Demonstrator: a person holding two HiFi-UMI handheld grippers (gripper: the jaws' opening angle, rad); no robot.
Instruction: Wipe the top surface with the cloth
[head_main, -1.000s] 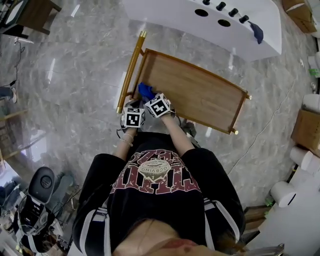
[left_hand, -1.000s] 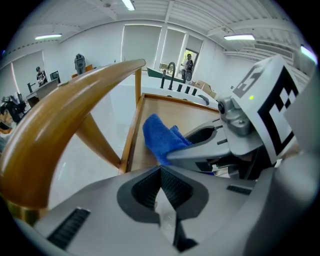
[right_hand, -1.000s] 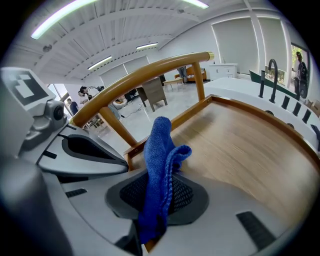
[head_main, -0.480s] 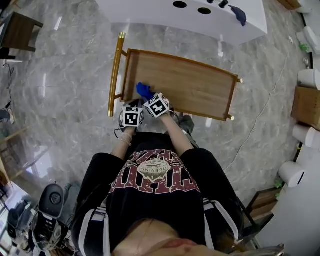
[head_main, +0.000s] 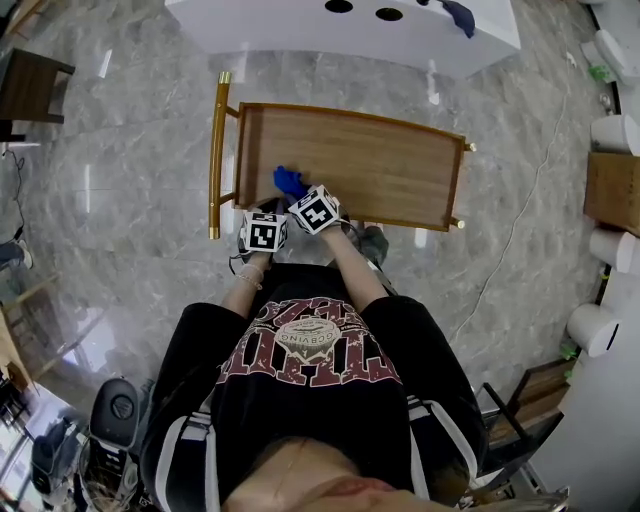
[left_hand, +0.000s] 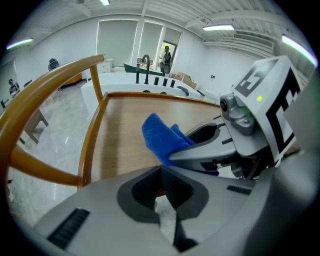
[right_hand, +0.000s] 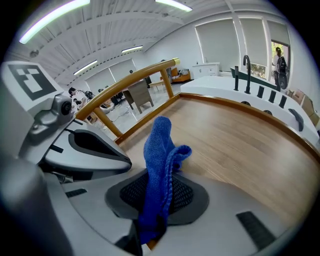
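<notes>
You stand in a large open hall, more a showroom or workroom than a home. A polished grey marble floor (head_main: 120, 150) runs all round you. A long white counter (head_main: 300, 30) with round holes carries tall black taps (right_hand: 246, 72). Long strip lights (right_hand: 50, 17) line the white ceiling, pale blinds (left_hand: 117, 42) cover tall windows, and brown cardboard boxes (head_main: 612, 190) sit at the edge.

Wooden cart top (head_main: 380, 165), gold handle rail (head_main: 214, 150) at left end; on grey marble floor (head_main: 120, 180); blue cloth (head_main: 289, 181) over near-left part.
</notes>
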